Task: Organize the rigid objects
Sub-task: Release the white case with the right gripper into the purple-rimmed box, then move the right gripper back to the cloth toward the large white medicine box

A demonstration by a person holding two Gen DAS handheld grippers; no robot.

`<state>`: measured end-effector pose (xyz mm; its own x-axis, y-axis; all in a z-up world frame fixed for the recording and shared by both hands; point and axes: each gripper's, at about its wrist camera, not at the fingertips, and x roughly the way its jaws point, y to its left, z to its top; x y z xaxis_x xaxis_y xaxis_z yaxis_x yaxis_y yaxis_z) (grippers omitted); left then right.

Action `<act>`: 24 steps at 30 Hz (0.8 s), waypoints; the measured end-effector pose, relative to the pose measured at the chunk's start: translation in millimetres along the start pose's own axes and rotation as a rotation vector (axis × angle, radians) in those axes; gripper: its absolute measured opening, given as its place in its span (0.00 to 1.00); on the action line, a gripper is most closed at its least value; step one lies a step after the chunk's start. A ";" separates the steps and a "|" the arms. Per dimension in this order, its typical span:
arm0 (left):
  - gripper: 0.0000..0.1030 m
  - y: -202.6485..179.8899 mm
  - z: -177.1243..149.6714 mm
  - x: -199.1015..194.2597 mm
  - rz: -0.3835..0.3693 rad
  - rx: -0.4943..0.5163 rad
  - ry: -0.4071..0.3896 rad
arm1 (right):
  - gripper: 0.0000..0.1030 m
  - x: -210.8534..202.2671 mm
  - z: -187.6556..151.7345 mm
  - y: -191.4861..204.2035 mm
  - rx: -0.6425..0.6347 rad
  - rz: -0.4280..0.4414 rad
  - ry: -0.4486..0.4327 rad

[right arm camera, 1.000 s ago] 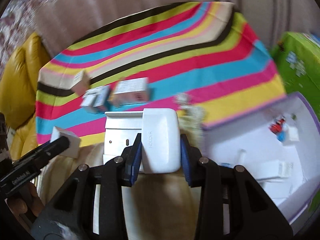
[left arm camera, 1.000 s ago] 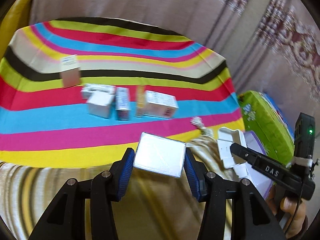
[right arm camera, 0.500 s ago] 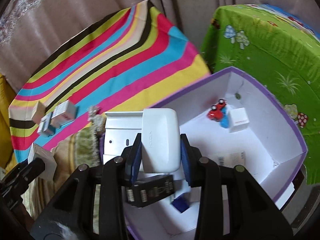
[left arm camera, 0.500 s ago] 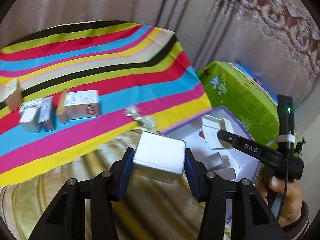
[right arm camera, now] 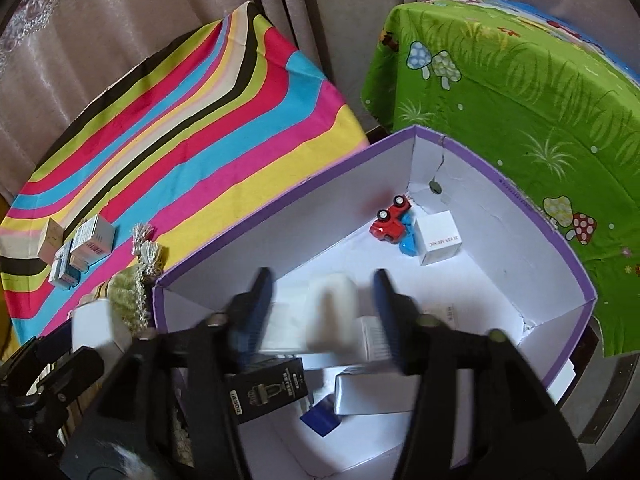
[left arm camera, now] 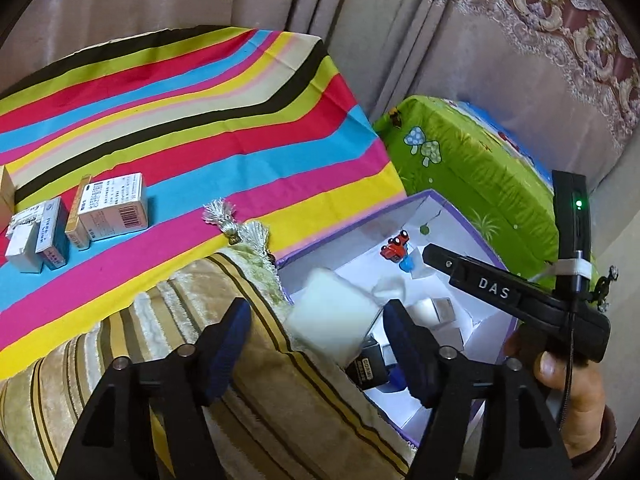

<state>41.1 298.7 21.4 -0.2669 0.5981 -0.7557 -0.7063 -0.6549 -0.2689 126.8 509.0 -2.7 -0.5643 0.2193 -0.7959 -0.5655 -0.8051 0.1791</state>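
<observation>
Both grippers, left (left arm camera: 316,344) and right (right arm camera: 320,312), have just been opening their fingers; the silver box (left arm camera: 332,320) and white case (right arm camera: 332,312) now drop free into the purple box (right arm camera: 496,176)

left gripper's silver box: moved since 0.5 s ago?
Yes. The silver box has left the just-opened left gripper, dropping over the near rim of the purple-edged box.

The white box (left arm camera: 332,320) and the white case (right arm camera: 332,312) are blurred; small cartons (left arm camera: 28,236) at the left edge are cut off.
</observation>
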 end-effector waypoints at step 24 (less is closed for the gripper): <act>0.69 60.1 -1.5 -32.4 0.078 -0.138 -0.068 | 0.69 -11.8 -2.6 66.5 -0.171 0.056 0.004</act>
<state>8.3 239.3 28.8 -0.3646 0.5697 -0.7366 -0.5862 -0.7550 -0.2938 97.4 451.4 17.2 -0.5897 0.1699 -0.7896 -0.4222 -0.8982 0.1221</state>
